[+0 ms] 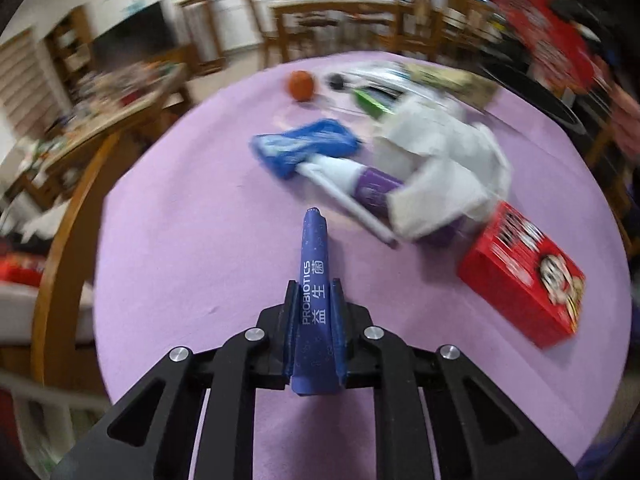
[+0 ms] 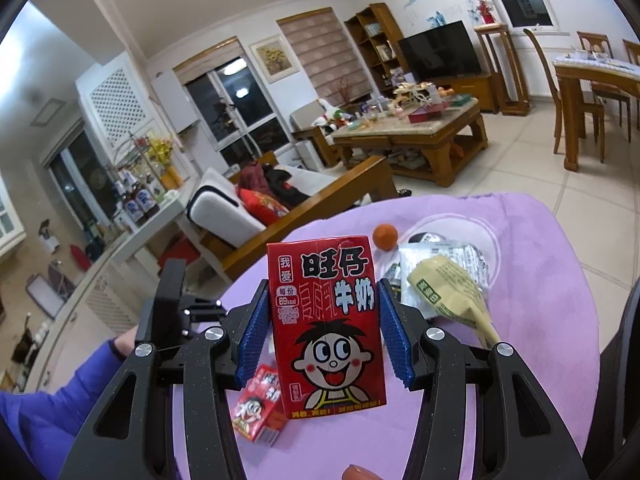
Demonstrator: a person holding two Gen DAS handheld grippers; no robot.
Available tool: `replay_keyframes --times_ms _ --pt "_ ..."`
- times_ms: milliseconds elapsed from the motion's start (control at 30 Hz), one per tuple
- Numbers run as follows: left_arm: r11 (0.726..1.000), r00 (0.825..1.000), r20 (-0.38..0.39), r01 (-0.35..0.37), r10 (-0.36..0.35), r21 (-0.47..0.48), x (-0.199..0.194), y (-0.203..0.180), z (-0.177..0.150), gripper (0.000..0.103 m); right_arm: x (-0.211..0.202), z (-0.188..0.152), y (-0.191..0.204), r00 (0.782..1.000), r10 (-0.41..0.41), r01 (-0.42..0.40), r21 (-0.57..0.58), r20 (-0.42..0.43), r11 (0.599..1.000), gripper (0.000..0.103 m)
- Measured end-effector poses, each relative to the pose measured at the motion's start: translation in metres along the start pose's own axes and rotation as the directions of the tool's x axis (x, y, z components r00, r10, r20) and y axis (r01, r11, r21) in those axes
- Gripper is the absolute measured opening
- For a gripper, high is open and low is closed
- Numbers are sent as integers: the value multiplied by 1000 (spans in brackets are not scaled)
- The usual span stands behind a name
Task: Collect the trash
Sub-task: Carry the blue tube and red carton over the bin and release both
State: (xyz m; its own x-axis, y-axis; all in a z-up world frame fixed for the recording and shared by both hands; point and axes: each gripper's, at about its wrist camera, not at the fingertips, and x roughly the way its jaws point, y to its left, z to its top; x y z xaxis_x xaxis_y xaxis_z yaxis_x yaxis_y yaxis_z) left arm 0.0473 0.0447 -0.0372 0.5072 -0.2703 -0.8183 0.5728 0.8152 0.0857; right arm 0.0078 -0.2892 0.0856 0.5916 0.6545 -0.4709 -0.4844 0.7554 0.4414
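Left gripper point(image 1: 314, 300) pinches probiotics sachet point(image 1: 315, 264); trash pile point(image 1: 420, 160) blurred, seemingly tissue.

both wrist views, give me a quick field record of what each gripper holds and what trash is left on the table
left gripper: shut on blue probiotics sachet
right gripper: red milk carton between the jaws, small gaps at the pads, grip uncertain
surface: purple tablecloth
left on table: second red carton, blue wrapper, crumpled white tissue, purple-and-white tube, yellow-green packet
other: orange fruit
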Motion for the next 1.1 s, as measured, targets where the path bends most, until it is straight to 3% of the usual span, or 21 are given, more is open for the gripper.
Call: replay_keyframes --times_ms 100,167,333,500,600,767,900,1100 --pt "991 997 76 31 -21 -130 -14 9 5 15 -12 -2 -5 1000 -4 4 8 14 1000 52" --pt "985 992 123 48 -28 -166 -27 6 13 15 -22 -2 -10 1000 -14 14 14 28 1000 52" --pt "981 966 251 108 -65 -162 -60 -33 56 15 -57 -8 -35 995 -54 50 56 80 997 52" --pt "958 924 329 251 -194 -138 -58 -92 111 15 -103 -22 -75 980 -136 114 147 146 983 52" --pt "943 906 331 313 -262 -111 -42 -132 143 15 -134 -33 -101 960 -213 175 206 182 963 52" --pt "902 881 289 418 -373 -108 -1 -194 190 15 -196 -60 -157 895 -392 310 331 215 891 52" --pt "878 869 240 467 -433 -104 35 -243 222 15 -221 -83 -199 852 -486 378 417 193 827 52" --pt "869 868 168 486 -468 -93 82 -302 242 15 -226 -111 -251 822 -551 428 483 142 764 52"
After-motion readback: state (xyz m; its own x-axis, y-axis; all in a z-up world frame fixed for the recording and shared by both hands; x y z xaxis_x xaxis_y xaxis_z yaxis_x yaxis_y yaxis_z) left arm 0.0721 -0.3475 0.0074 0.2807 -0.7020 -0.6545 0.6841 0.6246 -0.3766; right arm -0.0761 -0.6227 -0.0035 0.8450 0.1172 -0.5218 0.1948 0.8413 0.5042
